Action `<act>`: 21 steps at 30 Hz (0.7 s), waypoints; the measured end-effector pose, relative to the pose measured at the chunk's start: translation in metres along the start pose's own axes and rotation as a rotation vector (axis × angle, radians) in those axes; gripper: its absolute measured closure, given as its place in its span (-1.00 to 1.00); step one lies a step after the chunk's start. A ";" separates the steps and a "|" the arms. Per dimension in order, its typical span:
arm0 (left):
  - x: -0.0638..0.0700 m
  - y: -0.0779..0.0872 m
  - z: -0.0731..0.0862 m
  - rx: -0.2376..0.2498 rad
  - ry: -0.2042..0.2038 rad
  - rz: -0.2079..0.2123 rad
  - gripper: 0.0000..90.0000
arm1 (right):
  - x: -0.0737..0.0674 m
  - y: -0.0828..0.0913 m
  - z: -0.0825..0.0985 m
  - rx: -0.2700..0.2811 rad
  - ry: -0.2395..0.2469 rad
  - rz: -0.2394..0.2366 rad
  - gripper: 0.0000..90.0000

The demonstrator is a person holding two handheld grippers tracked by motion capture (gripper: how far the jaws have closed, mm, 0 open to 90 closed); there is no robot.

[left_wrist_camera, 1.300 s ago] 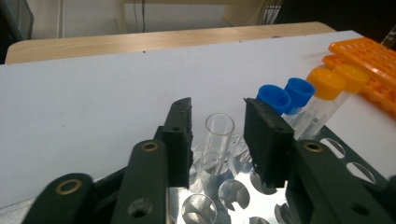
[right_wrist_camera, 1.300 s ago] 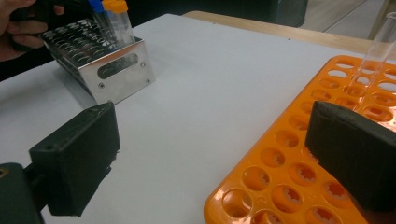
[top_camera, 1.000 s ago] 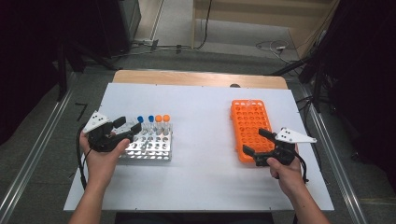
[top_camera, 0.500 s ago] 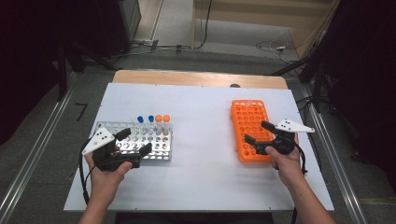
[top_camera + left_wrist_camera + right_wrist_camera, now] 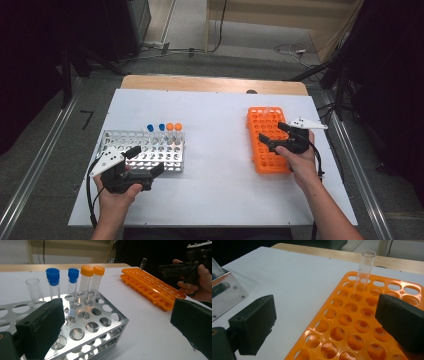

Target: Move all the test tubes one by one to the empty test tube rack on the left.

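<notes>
Lab bench: metal tube rack (image 5: pixel 142 150); orange rack (image 5: pixel 268 140); capped test tubes (image 5: pixel 73 282); white table (image 5: pixel 215 125).

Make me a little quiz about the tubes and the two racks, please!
1. How many capped tubes stand in the metal rack?
2. True or false: the orange rack is full of tubes.
3. Which is open with nothing between its jaws: A) left gripper only, B) right gripper only, C) both?

Key:
1. Four: two blue-capped tubes, two orange-capped tubes; an uncapped tube stands beside them.
2. False: one clear tube stands in it.
3. C.
</notes>
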State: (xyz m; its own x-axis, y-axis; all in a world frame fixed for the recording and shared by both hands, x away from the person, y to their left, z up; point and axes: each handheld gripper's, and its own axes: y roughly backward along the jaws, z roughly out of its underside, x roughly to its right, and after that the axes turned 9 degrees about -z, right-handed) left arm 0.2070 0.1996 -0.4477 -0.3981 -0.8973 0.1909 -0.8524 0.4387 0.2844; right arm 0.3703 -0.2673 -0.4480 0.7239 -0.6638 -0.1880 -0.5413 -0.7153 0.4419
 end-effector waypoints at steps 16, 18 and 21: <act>-0.003 0.001 0.001 0.005 0.011 -0.010 -1.00 | 0.023 -0.031 -0.016 -0.062 -0.063 0.091 -0.68; -0.002 0.002 0.001 0.004 0.008 -0.010 -1.00 | 0.026 -0.034 -0.017 -0.063 -0.069 0.101 -0.59; -0.002 0.001 0.002 0.000 0.008 -0.008 -1.00 | 0.029 -0.037 -0.019 -0.063 -0.082 0.113 -0.45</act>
State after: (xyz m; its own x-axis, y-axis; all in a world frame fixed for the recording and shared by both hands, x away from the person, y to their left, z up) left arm 0.2066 0.2022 -0.4495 -0.3879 -0.9005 0.1964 -0.8557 0.4310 0.2863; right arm 0.4197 -0.2565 -0.4528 0.6212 -0.7567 -0.2038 -0.5877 -0.6219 0.5176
